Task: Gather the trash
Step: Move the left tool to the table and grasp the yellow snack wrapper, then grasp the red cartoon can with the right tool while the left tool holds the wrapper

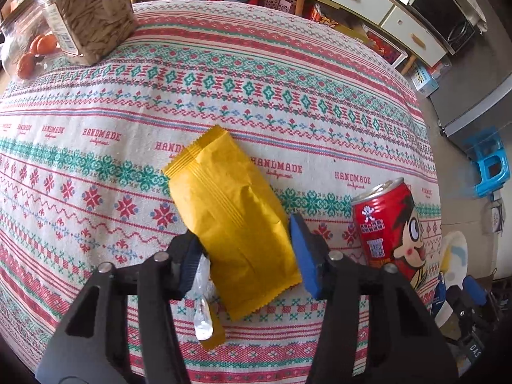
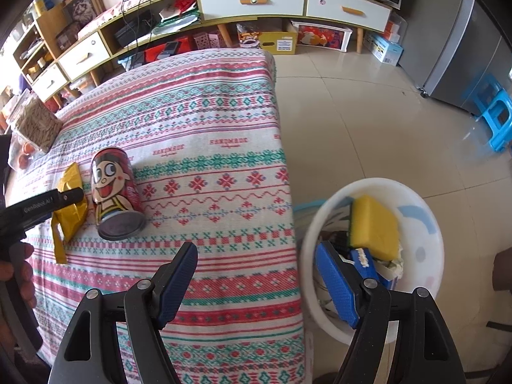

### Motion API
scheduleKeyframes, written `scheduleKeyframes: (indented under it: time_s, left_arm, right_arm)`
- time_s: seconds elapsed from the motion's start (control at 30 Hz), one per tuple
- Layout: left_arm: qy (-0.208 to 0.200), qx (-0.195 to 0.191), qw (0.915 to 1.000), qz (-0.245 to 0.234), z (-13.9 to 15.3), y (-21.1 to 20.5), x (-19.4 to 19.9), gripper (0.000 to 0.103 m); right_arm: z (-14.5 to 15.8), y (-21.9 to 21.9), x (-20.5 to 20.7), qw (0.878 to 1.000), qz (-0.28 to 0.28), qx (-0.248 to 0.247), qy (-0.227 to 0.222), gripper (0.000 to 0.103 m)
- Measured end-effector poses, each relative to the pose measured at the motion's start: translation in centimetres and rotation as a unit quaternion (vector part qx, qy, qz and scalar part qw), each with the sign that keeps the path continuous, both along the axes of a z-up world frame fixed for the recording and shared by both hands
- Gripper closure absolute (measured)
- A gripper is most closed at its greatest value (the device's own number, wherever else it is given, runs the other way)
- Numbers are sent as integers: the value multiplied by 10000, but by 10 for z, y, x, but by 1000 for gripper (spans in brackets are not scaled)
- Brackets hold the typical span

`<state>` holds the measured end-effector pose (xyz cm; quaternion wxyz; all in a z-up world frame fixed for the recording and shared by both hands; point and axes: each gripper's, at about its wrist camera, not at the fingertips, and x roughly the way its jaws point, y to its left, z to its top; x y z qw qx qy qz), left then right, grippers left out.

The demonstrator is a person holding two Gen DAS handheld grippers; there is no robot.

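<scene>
A yellow snack wrapper (image 1: 230,211) lies on the patterned tablecloth (image 1: 288,112). My left gripper (image 1: 244,233) is shut on it, a pad against each long edge. A torn yellow strip with a silver inside (image 1: 204,320) lies just below the left finger. To the right is a red drink can with a cartoon face (image 1: 390,224). In the right wrist view the can (image 2: 115,198) shows its dark round end, and the wrapper (image 2: 70,214) sits beside it under the left gripper's finger. My right gripper (image 2: 256,249) stands open and holds nothing above the table's right edge.
A white bin (image 2: 432,224) on the floor to the right of the table holds a yellow sponge (image 2: 374,224) and scraps. A jar of seeds (image 1: 92,16) and a clear box of oranges (image 1: 28,60) stand at the far left. A blue stool (image 2: 499,121) stands beyond.
</scene>
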<state>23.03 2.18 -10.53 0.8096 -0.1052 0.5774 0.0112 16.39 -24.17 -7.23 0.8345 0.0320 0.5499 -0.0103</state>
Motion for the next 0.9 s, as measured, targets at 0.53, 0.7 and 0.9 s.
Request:
scheduleKeyframes:
  time_s: [0.53, 0.7, 0.9]
  left_arm:
    - [-50, -456, 9975, -533, 23, 6, -34, 74]
    - [-155, -441, 9972, -592, 31, 19, -47, 74]
    - [-189, -440, 9972, -583, 35, 36, -59, 74]
  right_arm:
    - [4, 48, 7, 9983, 480, 255, -186, 25]
    - [0, 67, 13, 9965, 725, 384, -171, 25]
    - [-13, 86, 25, 9947, 902, 481, -134, 25]
